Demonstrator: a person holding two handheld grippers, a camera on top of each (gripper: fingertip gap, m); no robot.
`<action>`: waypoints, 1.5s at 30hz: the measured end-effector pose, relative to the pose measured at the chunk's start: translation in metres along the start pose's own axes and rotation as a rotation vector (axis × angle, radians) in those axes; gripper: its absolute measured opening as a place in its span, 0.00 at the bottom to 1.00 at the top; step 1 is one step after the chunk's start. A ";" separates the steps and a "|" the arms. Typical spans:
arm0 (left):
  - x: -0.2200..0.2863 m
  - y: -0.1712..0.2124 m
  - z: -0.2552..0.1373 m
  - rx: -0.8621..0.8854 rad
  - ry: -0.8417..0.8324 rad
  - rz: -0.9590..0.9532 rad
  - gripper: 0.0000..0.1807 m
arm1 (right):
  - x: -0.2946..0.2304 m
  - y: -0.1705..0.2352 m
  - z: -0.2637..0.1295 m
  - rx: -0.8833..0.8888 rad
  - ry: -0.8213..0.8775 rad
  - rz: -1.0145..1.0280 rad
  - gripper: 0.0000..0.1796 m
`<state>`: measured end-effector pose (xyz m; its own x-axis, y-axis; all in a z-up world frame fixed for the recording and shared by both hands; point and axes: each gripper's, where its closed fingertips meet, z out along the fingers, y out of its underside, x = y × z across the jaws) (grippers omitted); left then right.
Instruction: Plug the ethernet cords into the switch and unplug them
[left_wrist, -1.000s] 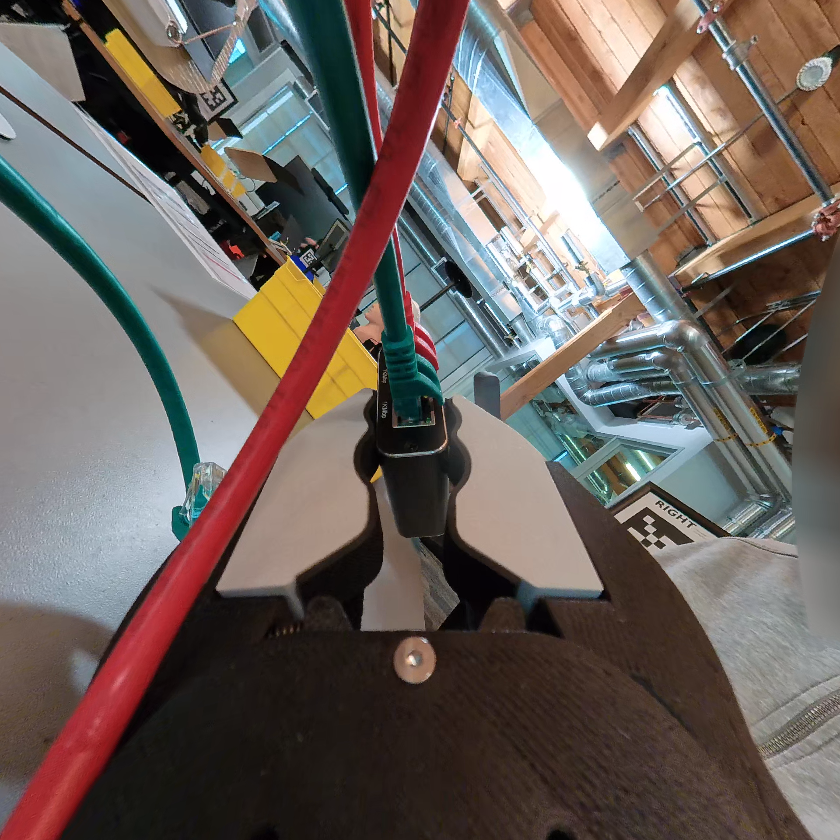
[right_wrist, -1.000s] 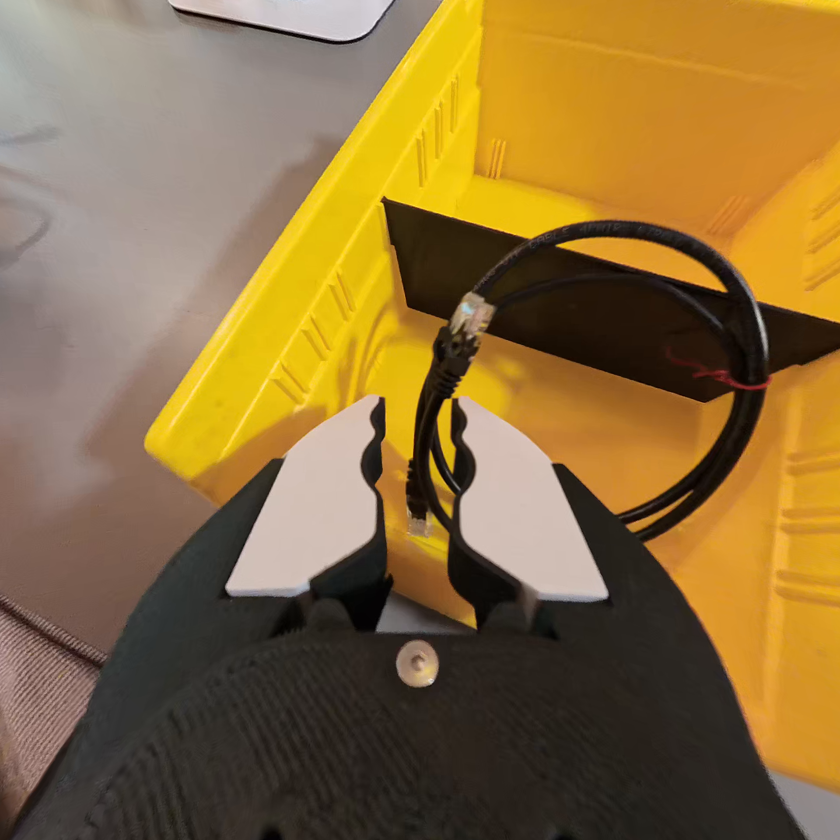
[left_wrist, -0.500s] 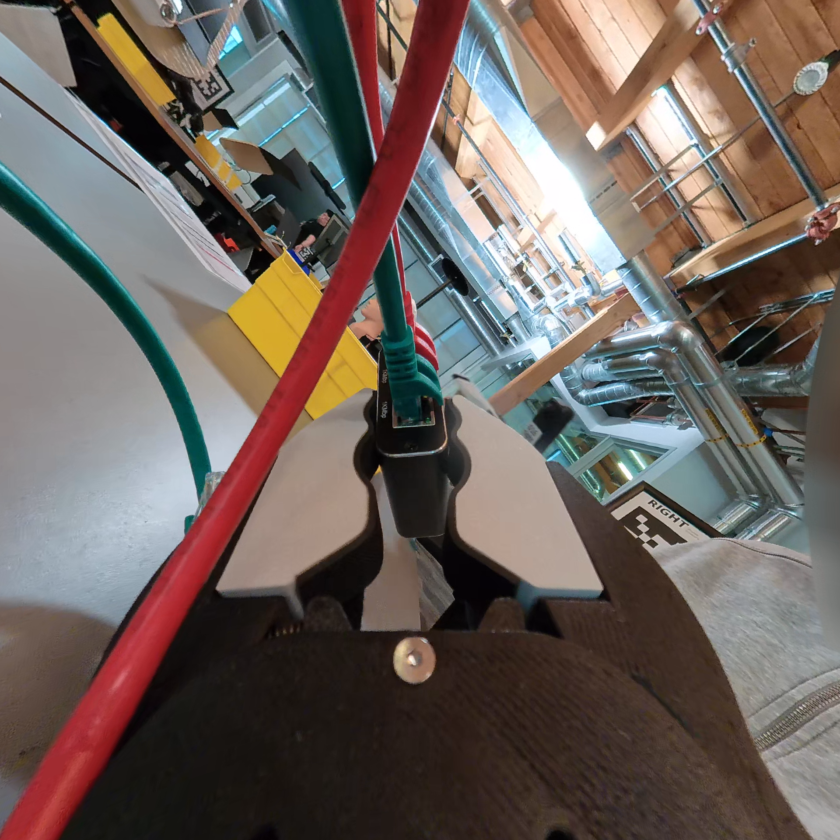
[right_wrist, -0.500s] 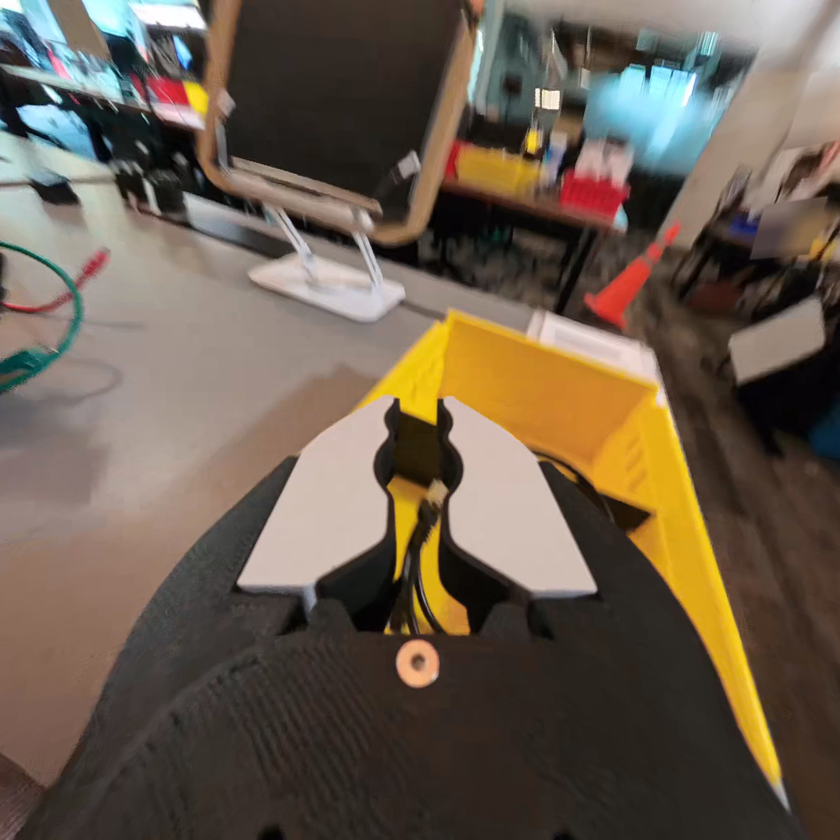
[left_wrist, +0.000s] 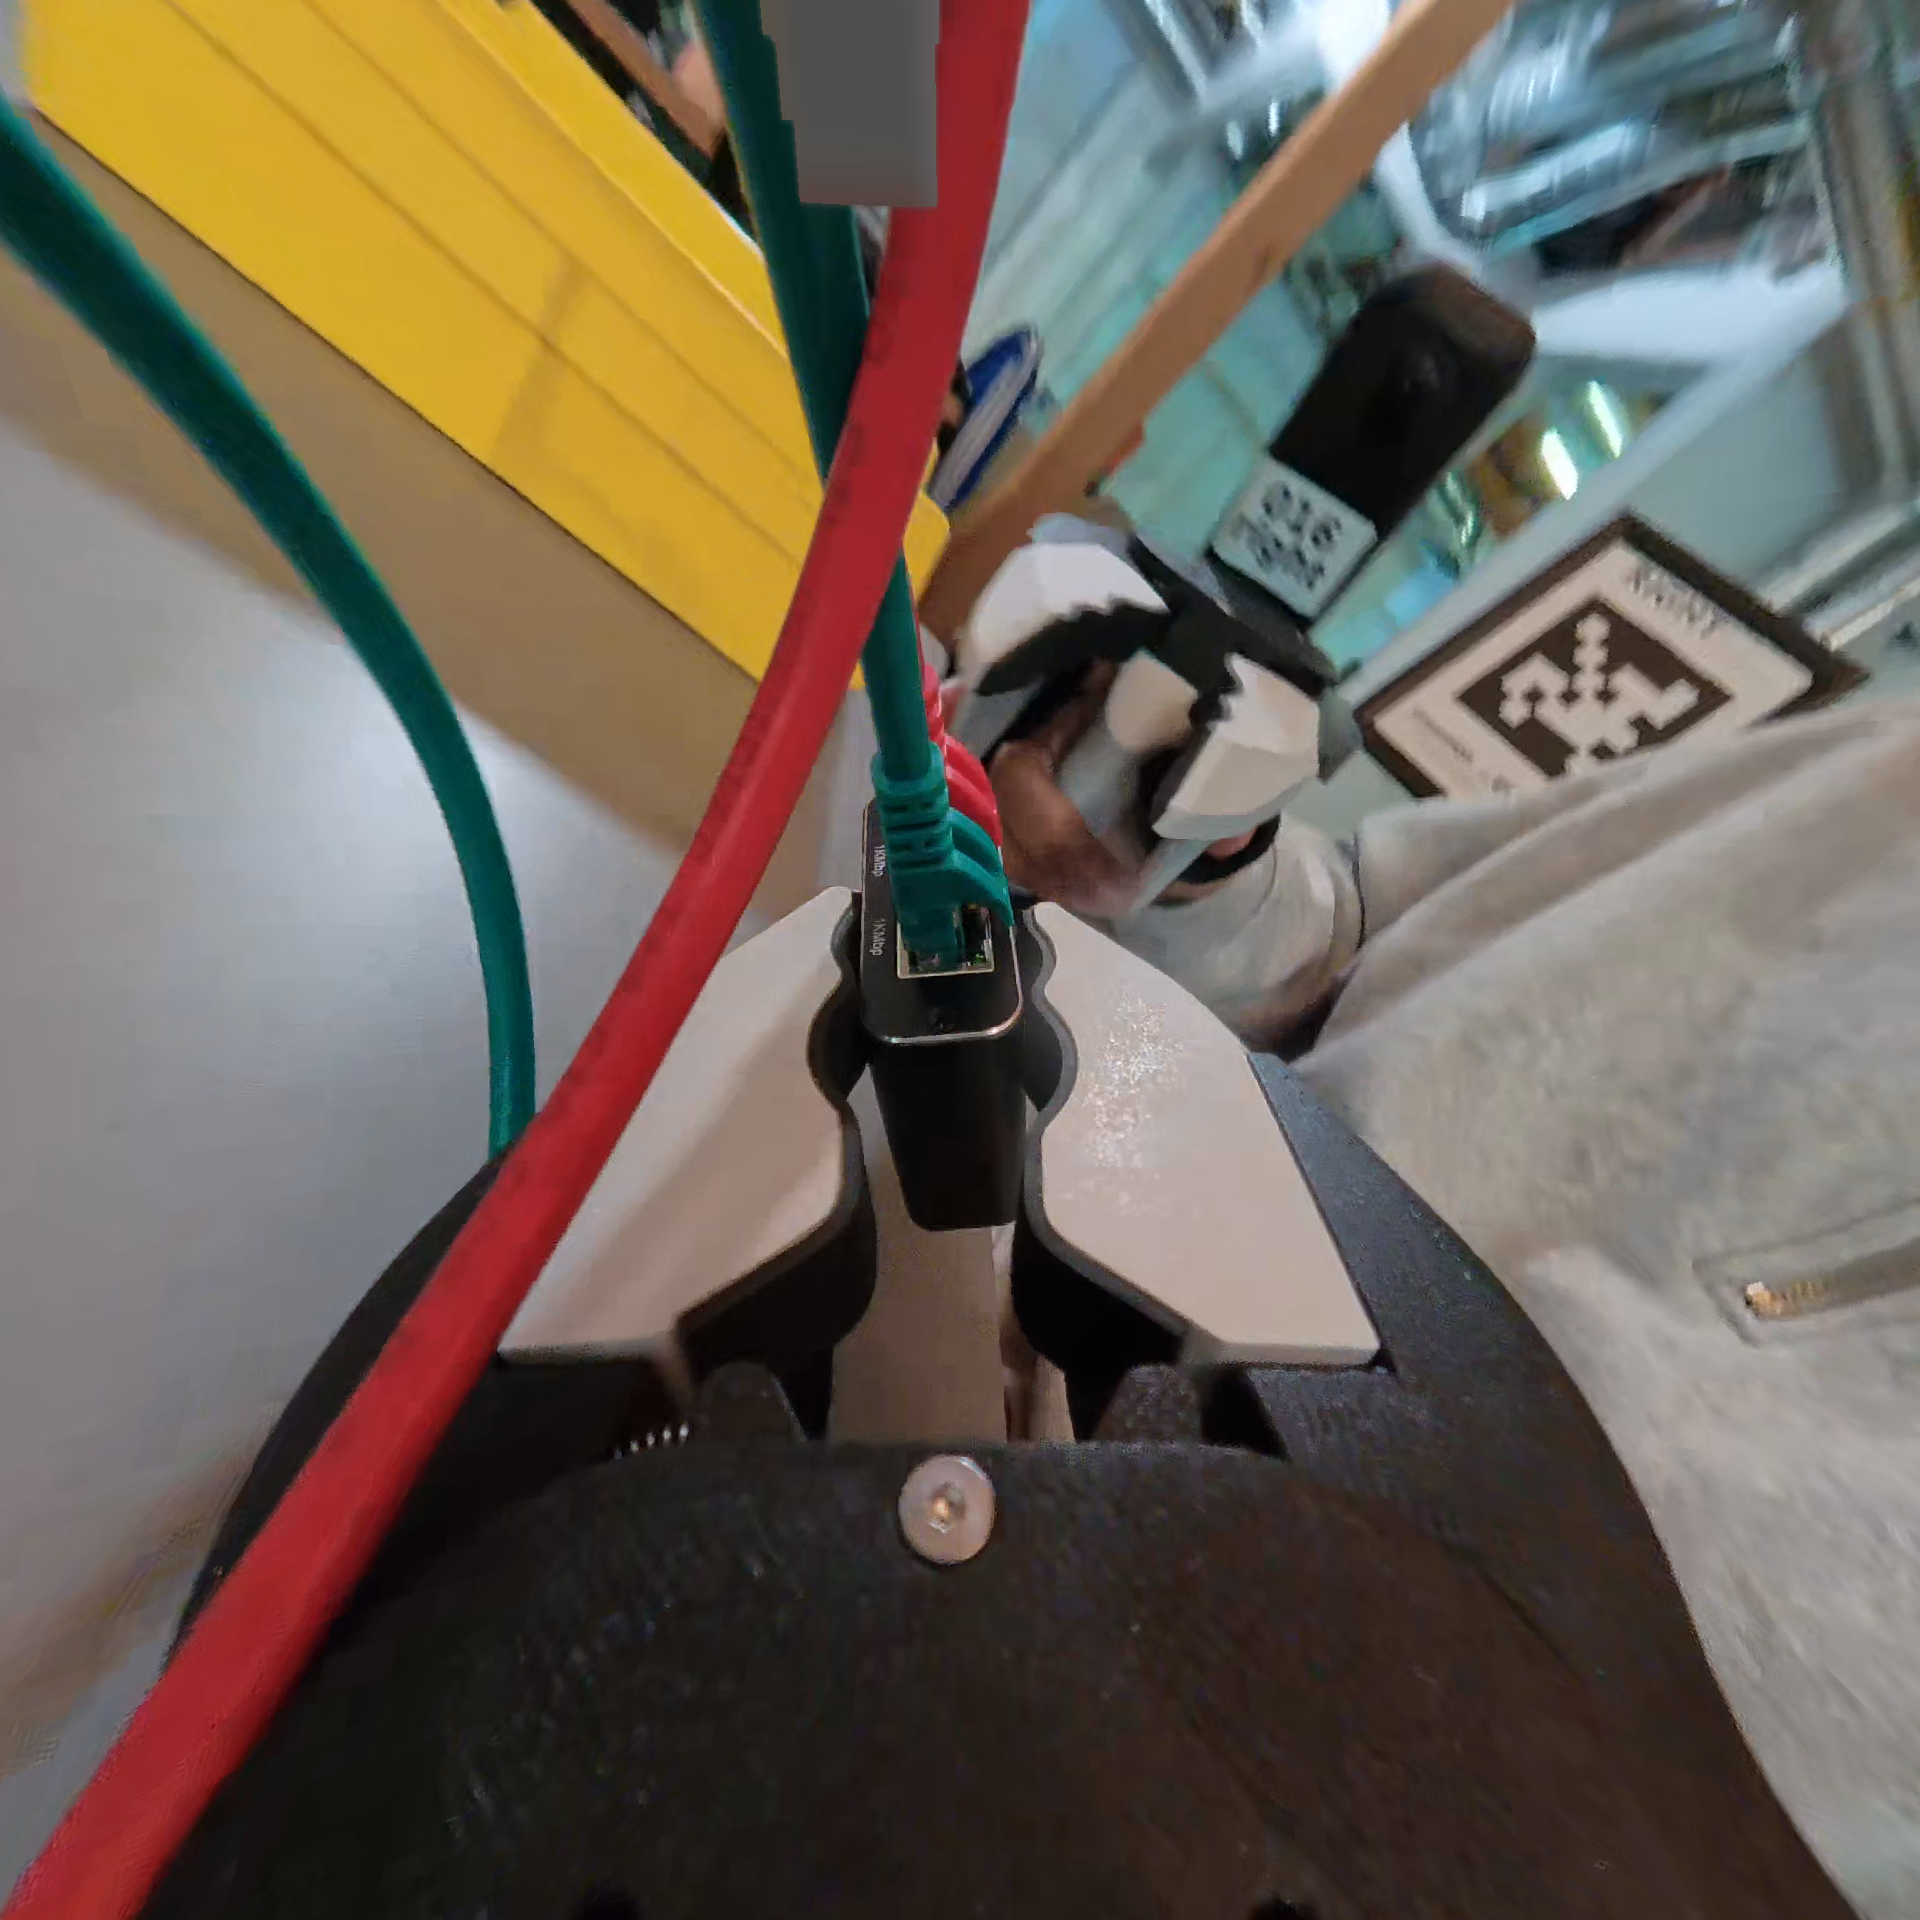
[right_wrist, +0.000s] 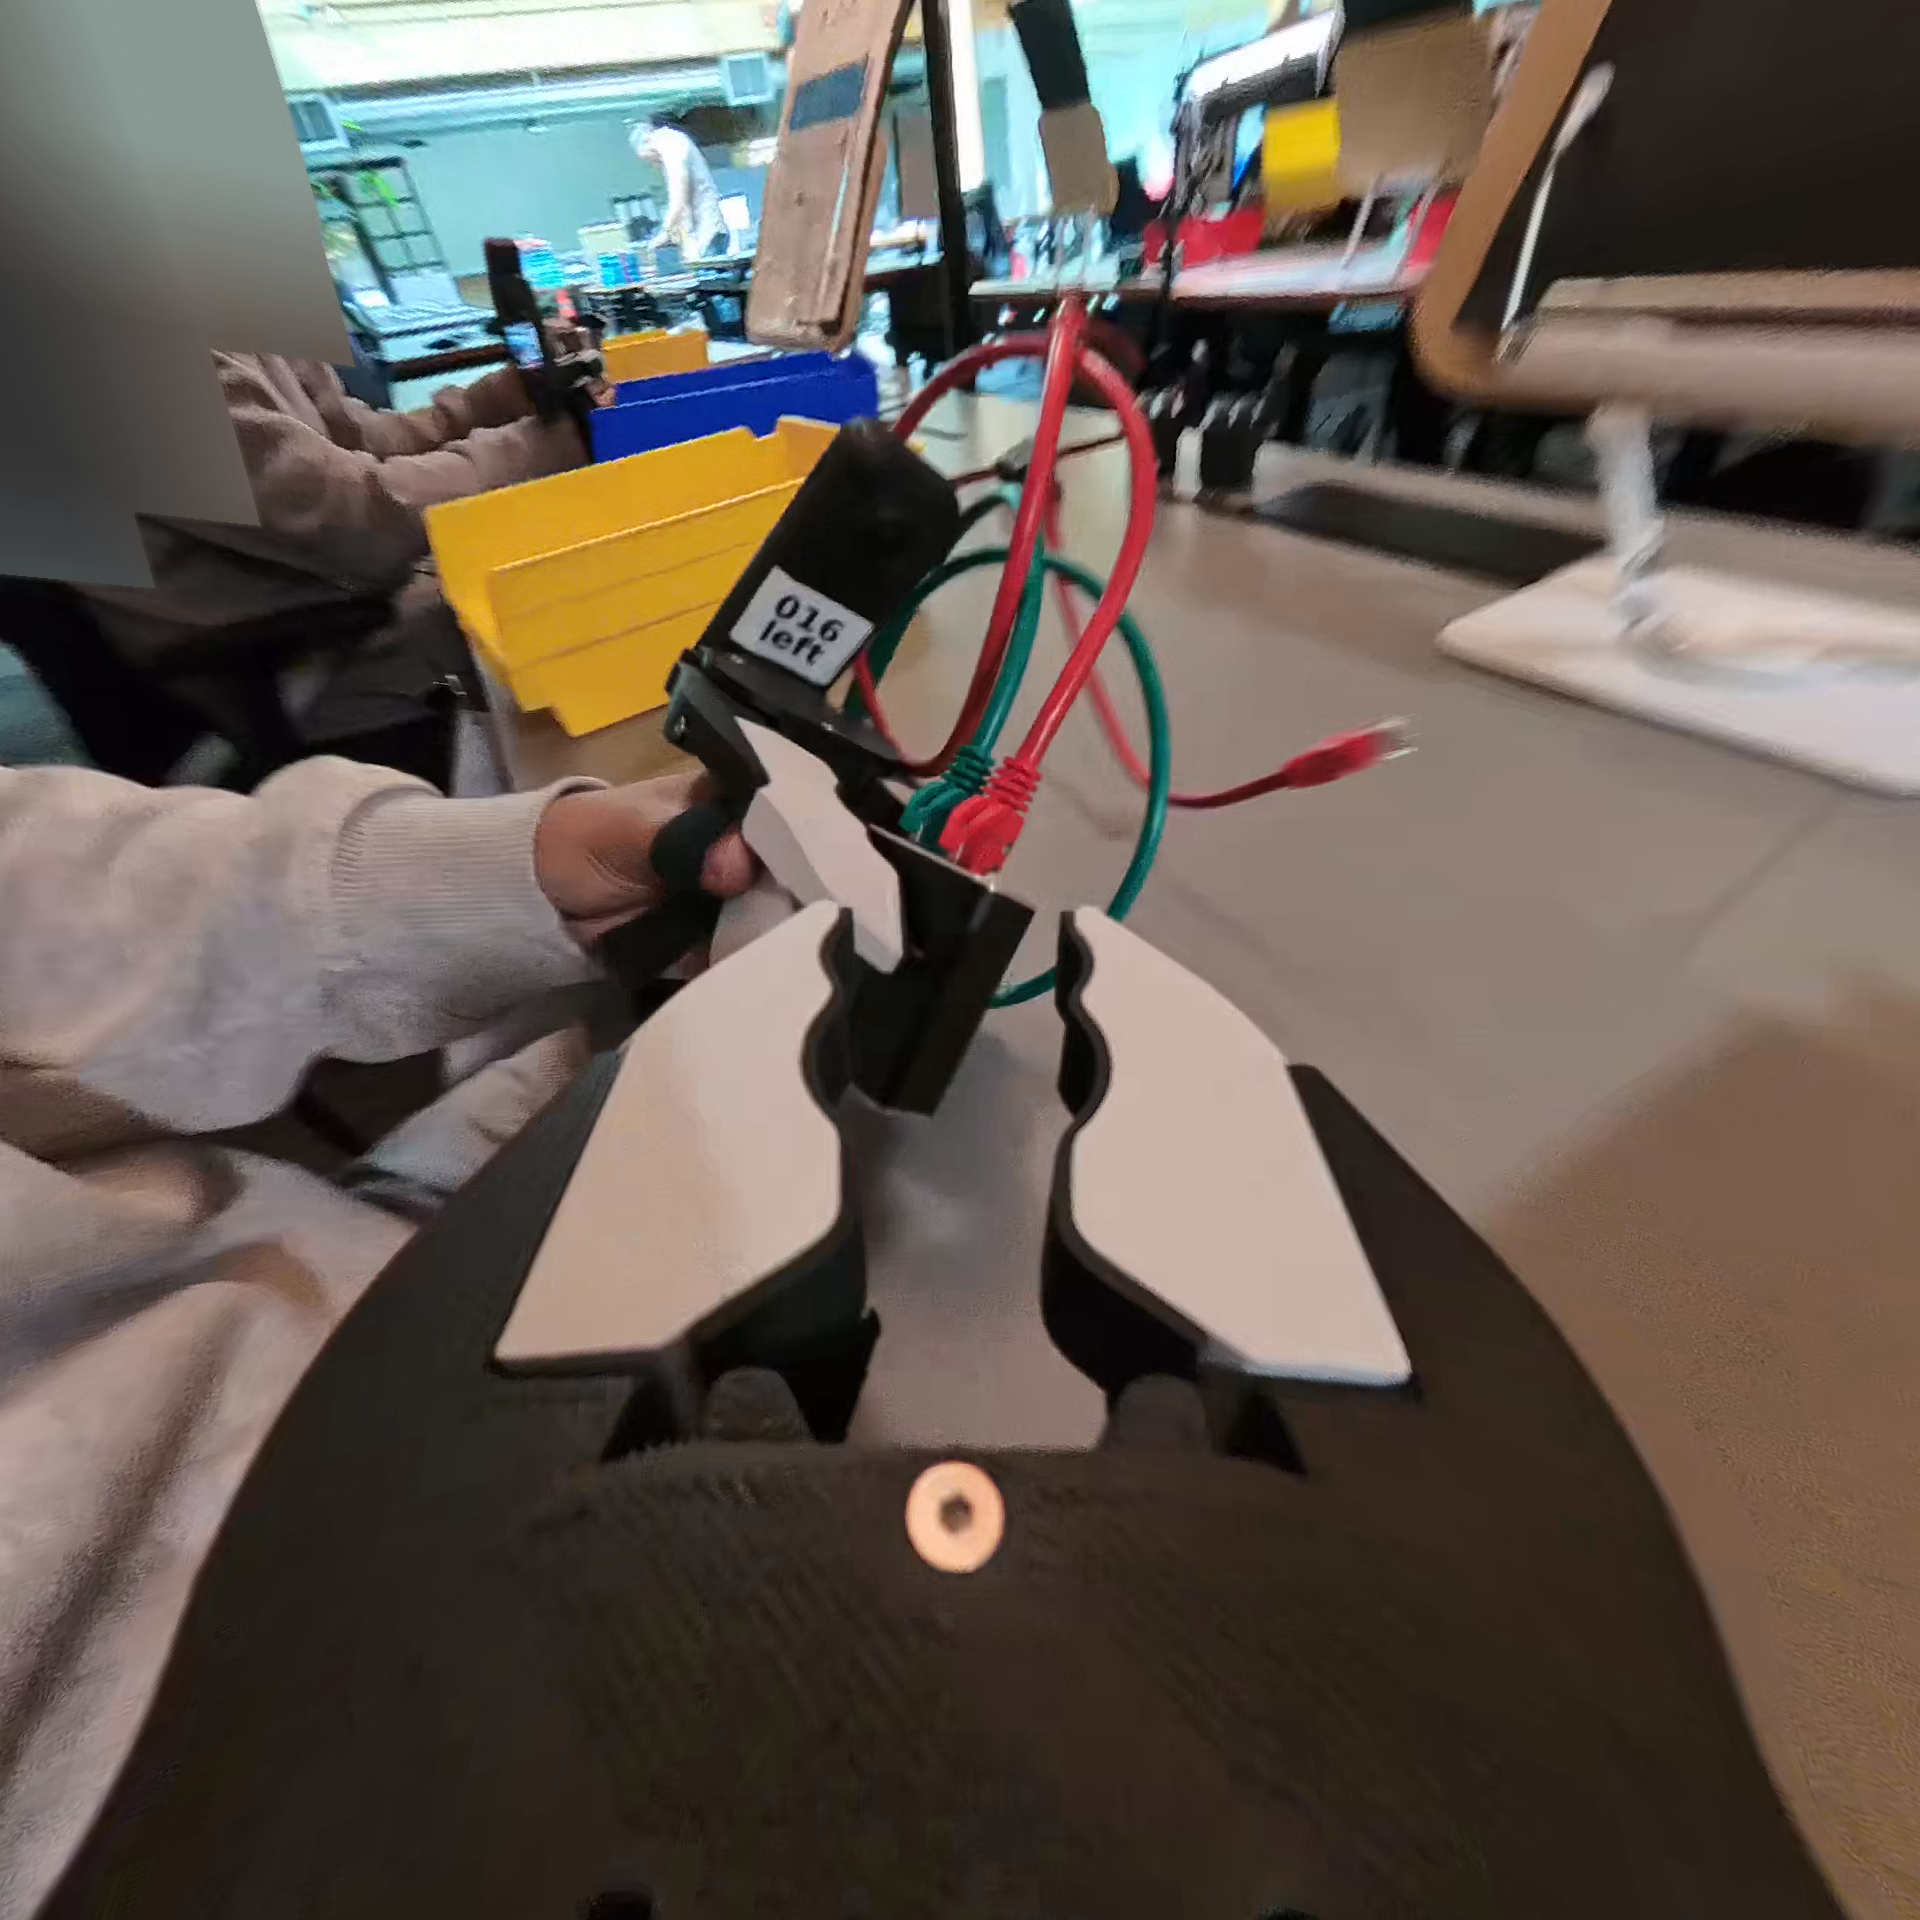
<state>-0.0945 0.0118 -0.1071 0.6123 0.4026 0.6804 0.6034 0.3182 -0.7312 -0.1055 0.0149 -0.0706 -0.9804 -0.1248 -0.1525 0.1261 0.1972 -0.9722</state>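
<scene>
My left gripper (left_wrist: 940, 935) is shut on a small black switch (left_wrist: 943, 1101), held up off the table. A green cord (left_wrist: 920, 842) and a red cord (left_wrist: 961, 790) are plugged into its ports. The red cord's slack (left_wrist: 727, 831) crosses in front of the left fingers. In the right wrist view my right gripper (right_wrist: 945, 935) is open and empty, pointing at the switch (right_wrist: 935, 997) from close by. The left gripper (right_wrist: 821, 821) grips the switch there, with the green plug (right_wrist: 951, 784) and the red plug (right_wrist: 992, 816) seated in it. The red cord's free plug (right_wrist: 1340, 748) hangs to the right.
A yellow bin (right_wrist: 613, 592) stands on the grey table (right_wrist: 1455, 987) behind the left gripper, with a blue bin (right_wrist: 727, 400) farther back. A white stand base (right_wrist: 1683, 665) sits at the right. A person's grey sleeve (right_wrist: 312, 914) fills the left side.
My right gripper has left the yellow bin and the black cord, swung round to face the switch, and opened wider. The left gripper has tilted down, still holding the switch.
</scene>
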 end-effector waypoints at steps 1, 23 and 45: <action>0.003 0.006 0.005 -0.043 0.010 0.014 0.14 | 0.000 0.005 0.003 -0.018 -0.026 0.047 0.21; 0.027 0.013 0.026 -0.008 0.224 -0.107 0.41 | 0.031 -0.007 -0.015 0.227 -0.247 0.637 0.08; 0.029 -0.028 0.014 0.410 0.273 -0.214 0.16 | -0.001 -0.022 0.016 0.447 -0.165 0.571 0.08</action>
<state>-0.1009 0.0260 -0.0672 0.6408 0.0713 0.7644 0.5138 0.7000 -0.4960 -0.1049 -0.0043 -0.0521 -0.7129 -0.2725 -0.6462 0.6933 -0.1350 -0.7079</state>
